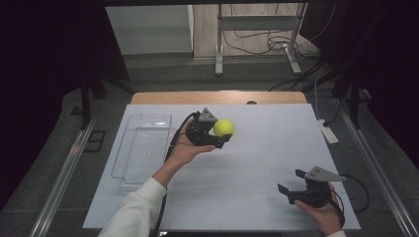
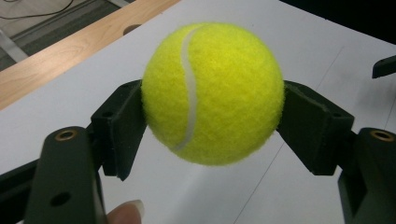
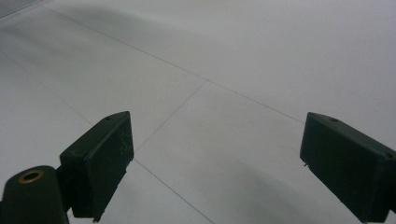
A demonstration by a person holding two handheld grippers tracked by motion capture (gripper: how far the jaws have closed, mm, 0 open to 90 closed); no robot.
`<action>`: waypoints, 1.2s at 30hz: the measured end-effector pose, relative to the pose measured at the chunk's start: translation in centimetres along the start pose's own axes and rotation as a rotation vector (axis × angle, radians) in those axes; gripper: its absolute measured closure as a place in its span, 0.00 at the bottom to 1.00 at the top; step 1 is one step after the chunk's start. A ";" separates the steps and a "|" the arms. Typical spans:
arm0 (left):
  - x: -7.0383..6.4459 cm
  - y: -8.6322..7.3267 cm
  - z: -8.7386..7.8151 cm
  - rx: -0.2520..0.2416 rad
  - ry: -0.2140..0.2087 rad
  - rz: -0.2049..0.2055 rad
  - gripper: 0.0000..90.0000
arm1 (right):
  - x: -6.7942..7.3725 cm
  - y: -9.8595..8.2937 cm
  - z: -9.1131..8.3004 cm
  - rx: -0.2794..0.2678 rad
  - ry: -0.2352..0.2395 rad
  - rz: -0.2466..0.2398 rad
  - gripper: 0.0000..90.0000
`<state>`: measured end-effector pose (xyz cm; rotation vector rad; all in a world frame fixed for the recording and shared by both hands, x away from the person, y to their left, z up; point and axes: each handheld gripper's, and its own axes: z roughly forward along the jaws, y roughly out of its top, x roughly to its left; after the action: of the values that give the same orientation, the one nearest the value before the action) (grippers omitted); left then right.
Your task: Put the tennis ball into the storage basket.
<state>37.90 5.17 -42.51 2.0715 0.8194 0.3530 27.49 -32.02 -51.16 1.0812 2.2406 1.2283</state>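
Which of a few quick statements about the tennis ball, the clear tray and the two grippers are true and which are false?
1. The left gripper is shut on the tennis ball. True.
2. The tennis ball lies in the clear tray. False: the ball is held to the right of the tray, between the left gripper's jaws.
3. The right gripper has its jaws apart with nothing between them. True.
4. The right gripper is over the tray. False: it is near the table's front right corner, far from the tray.
5. The tray has nothing in it. True.
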 end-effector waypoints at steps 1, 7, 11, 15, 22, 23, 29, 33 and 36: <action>0.0 0.0 -0.1 -0.002 0.002 -0.002 0.31 | 0.0 0.0 0.0 0.001 -0.001 0.000 0.11; 0.3 -0.3 -0.6 -0.009 0.009 -0.007 0.31 | 0.0 0.0 0.0 0.000 0.000 0.000 0.11; 0.6 -0.4 -1.0 -0.017 0.017 -0.012 0.31 | 0.0 0.0 0.0 0.000 -0.001 0.000 0.11; 0.8 -0.5 -1.3 -0.022 0.021 -0.020 0.31 | 0.0 0.0 0.0 -0.002 -0.002 0.001 0.11; 1.3 -0.9 -2.0 -0.027 0.034 -0.030 0.31 | -0.1 0.0 -0.1 -0.004 -0.006 0.004 0.11; 1.4 -0.9 -2.0 -0.027 0.037 -0.027 0.31 | -0.1 0.0 -0.1 -0.004 -0.007 0.003 0.11; 1.8 -1.3 -2.7 -0.038 0.049 -0.042 0.31 | -0.1 0.0 0.0 0.000 -0.009 0.003 0.11; 2.0 -1.5 -3.2 -0.039 0.058 -0.044 0.31 | 0.0 0.1 0.0 -0.001 -0.006 0.001 0.11; 2.2 -1.6 -3.7 -0.043 0.066 -0.050 0.31 | 0.0 0.1 0.1 -0.002 -0.005 -0.001 0.11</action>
<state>36.96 9.62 -41.76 2.0046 0.8943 0.4103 27.57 -31.92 -51.11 1.0806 2.2359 1.2261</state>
